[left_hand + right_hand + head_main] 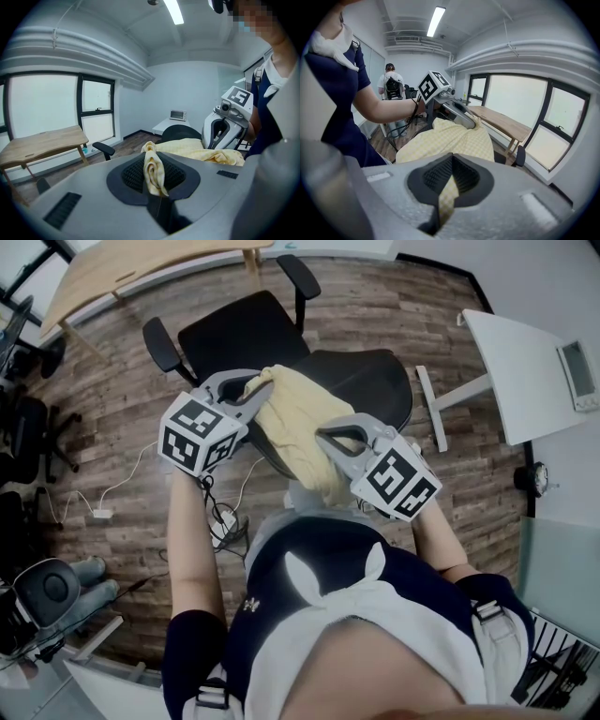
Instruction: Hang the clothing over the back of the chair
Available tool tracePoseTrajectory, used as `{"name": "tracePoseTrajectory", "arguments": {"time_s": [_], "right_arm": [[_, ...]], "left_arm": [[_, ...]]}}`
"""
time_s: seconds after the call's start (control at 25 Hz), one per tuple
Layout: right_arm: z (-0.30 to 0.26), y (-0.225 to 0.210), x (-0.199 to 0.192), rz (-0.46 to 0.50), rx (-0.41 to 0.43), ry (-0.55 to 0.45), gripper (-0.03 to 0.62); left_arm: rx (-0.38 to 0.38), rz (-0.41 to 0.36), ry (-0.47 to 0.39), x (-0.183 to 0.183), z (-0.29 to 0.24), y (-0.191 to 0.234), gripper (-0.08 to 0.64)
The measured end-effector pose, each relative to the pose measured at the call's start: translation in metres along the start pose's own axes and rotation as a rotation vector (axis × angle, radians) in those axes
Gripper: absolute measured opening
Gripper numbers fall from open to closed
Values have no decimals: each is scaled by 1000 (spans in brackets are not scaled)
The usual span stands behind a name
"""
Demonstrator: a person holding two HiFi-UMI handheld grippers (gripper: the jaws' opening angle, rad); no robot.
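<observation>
A pale yellow checked piece of clothing (pixel 295 427) lies draped over the back (pixel 380 381) of a black office chair, stretched between my two grippers. My left gripper (pixel 255 390) is shut on a bunched corner of it (pixel 153 172), at the chair back's left end. At the near right, my right gripper (pixel 326 437) is shut on a thin fold of the same cloth (pixel 448 196). In the right gripper view the clothing (pixel 454 140) runs away from the jaws to the left gripper (pixel 461 116). The chair's seat (pixel 246 332) faces away from me.
The chair's armrests (pixel 161 343) (pixel 300 276) stick out on both sides of the seat. A wooden desk (pixel 117 273) stands beyond, and a white table (pixel 520 381) with a small oven (pixel 577 371) to the right. Cables (pixel 98 514) lie on the floor at left. Another person (pixel 393 86) stands behind.
</observation>
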State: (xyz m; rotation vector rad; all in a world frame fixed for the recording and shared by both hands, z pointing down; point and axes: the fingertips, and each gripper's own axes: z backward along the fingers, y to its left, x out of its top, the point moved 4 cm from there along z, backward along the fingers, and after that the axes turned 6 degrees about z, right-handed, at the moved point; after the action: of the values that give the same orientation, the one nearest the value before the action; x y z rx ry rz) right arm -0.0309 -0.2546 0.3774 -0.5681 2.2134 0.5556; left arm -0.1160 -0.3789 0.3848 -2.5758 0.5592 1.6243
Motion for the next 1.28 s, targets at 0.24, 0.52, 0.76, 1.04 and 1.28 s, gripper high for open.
{"name": "tracePoseTrajectory", "arguments": {"time_s": [0.24,0.52,0.76,1.04,1.28], "right_arm": [[-2,0,-1,0,0,0,-2],[-1,-1,-1,-2,3,1,-2],[-1,-2,-2,-4,7,0,-2],[0,-2,-3,-16,17,0,-2],[1,0,-2,-12,-1,-1,-2]], "left_arm": [[-13,15,19,-10,-6,2,55],[50,10,-30,-6,-3,6,105],[86,69,-111,4,9,15,186],[201,126,-277,25,36,25,186],[220,126,-348,35,56,-1,183]]}}
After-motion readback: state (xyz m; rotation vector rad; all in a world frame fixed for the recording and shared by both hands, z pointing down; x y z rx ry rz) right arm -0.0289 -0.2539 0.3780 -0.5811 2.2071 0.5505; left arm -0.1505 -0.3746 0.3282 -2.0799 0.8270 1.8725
